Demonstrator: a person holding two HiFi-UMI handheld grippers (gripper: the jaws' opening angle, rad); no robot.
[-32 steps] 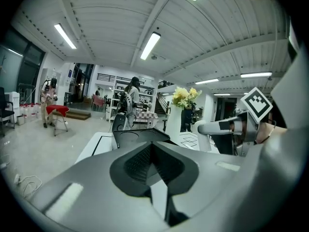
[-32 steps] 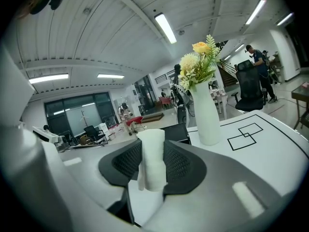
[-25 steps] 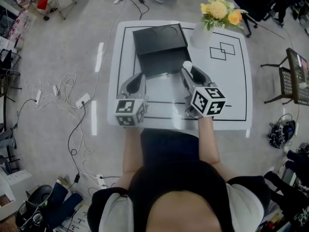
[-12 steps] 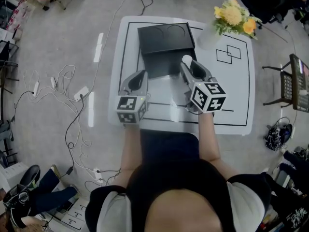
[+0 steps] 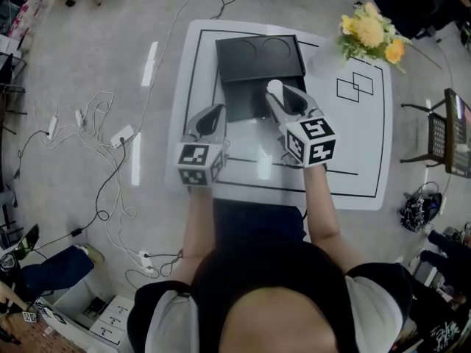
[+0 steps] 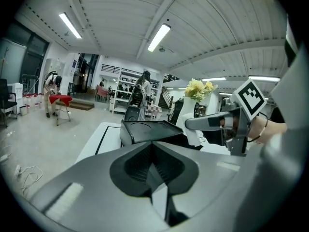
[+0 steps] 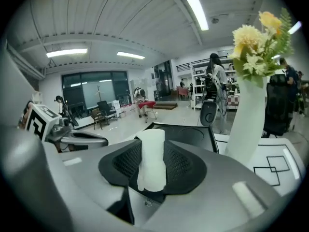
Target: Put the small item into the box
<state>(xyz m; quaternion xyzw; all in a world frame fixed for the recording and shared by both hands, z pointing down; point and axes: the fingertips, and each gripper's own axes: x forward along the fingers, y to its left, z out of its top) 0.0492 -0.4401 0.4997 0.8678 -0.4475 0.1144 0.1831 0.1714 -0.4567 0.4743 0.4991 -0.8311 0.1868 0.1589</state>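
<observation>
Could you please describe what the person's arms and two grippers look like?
Both the left gripper and the right gripper are smooth grey curved shells with black ribbed pads inside the jaws. The left cube and the right cube are white with black square markers. The person wears a dark top with short pale sleeves; the forearms are bare.

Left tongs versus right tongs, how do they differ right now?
The right tongs are clamped on a small white cylinder; the left tongs are shut with nothing between them. The right tongs reach over the black box, while the left tongs sit beside its near left corner. Both carry a marker cube and hang above the white table.
</observation>
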